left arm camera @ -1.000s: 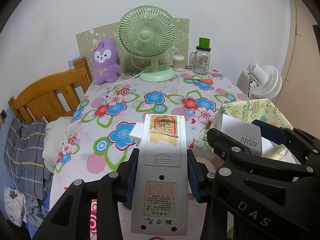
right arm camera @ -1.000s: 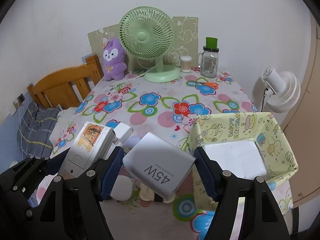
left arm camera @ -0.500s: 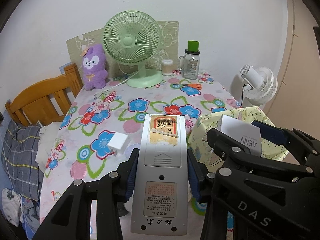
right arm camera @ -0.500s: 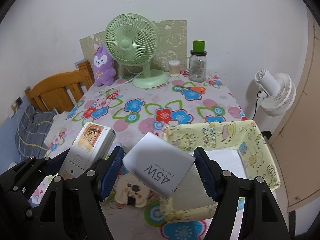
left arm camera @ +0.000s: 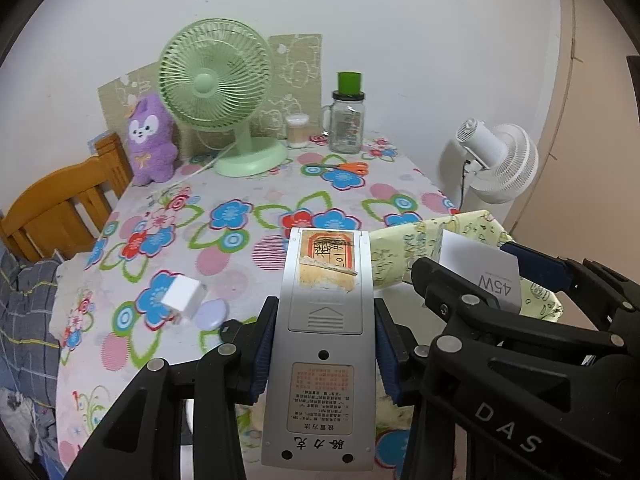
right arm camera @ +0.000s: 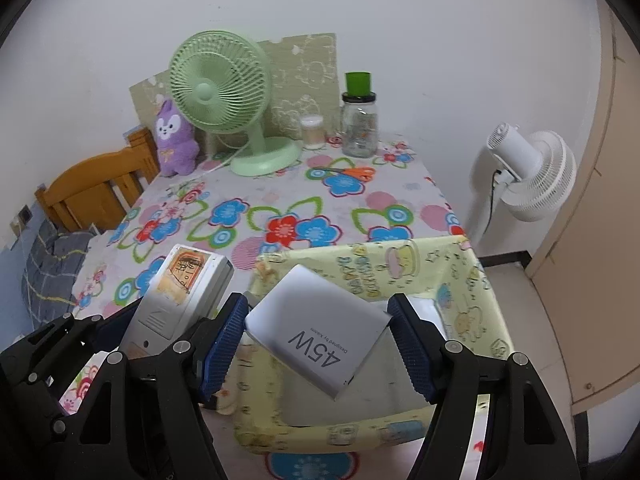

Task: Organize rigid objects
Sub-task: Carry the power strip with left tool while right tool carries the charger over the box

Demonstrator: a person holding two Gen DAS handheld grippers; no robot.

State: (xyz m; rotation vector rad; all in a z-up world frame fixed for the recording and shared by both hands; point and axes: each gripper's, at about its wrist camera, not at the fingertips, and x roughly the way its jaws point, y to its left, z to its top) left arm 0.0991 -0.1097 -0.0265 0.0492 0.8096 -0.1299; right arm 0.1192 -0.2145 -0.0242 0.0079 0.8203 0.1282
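Observation:
My left gripper (left arm camera: 322, 342) is shut on a grey remote control (left arm camera: 325, 320), held back side up above the table. My right gripper (right arm camera: 318, 344) is shut on a white 45W charger box (right arm camera: 320, 338), tilted, hanging over the yellow patterned fabric bin (right arm camera: 468, 288) at the table's right edge. In the left wrist view the box (left arm camera: 486, 272) and the right gripper show at the right, over the bin (left arm camera: 400, 248). The remote (right arm camera: 182, 296) sits left of the bin in the right wrist view. A small white cube charger (left arm camera: 182, 296) and a lilac round disc (left arm camera: 212, 314) lie on the flowered tablecloth.
At the table's far end stand a green desk fan (left arm camera: 218, 92), a purple plush toy (left arm camera: 151, 140), a glass jar with green lid (left arm camera: 347, 120), a small cup (left arm camera: 297, 131) and orange scissors (left arm camera: 348, 167). A wooden chair (left arm camera: 60, 208) stands left, a white floor fan (left arm camera: 500, 164) right.
Both grippers moved right across the table with their loads. The bin now lies under the box, and the cube charger has slid left in the left wrist view.

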